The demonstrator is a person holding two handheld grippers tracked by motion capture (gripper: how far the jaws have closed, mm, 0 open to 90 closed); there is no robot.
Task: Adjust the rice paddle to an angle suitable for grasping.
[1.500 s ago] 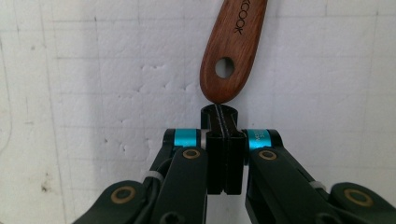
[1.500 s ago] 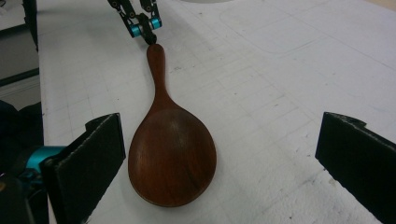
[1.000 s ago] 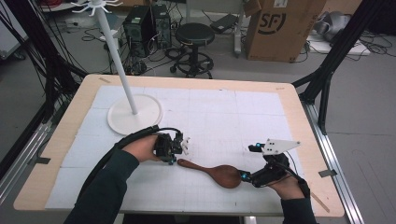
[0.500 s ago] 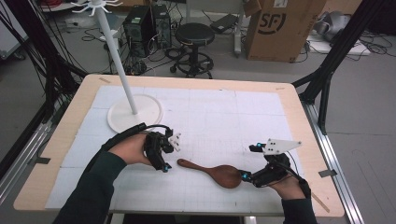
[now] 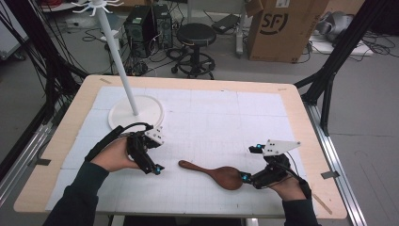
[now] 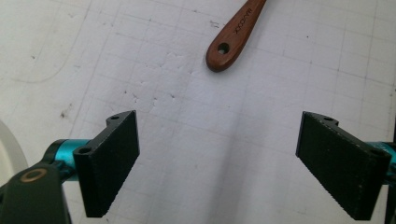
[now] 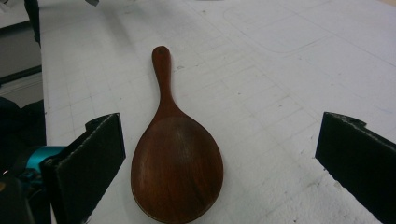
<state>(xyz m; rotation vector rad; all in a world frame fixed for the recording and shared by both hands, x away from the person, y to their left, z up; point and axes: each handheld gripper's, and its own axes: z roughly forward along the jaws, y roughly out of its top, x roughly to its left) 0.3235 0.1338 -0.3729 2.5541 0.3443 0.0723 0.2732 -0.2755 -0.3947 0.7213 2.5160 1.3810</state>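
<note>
A wooden spoon [image 5: 214,172] lies flat on the white tabletop [image 5: 235,117], bowl toward the person's right, handle pointing left. The left tongs [image 5: 153,162] have just been opening and stand wide with nothing between them, near the handle's end but clear of it. The right tongs [image 5: 247,178] stand wide on either side of the spoon's bowl, their pads not touching it.

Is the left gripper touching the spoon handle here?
Apart. In the left gripper view, the left gripper has open jaws over bare mat, with the spoon handle end clearly beyond them.
</note>
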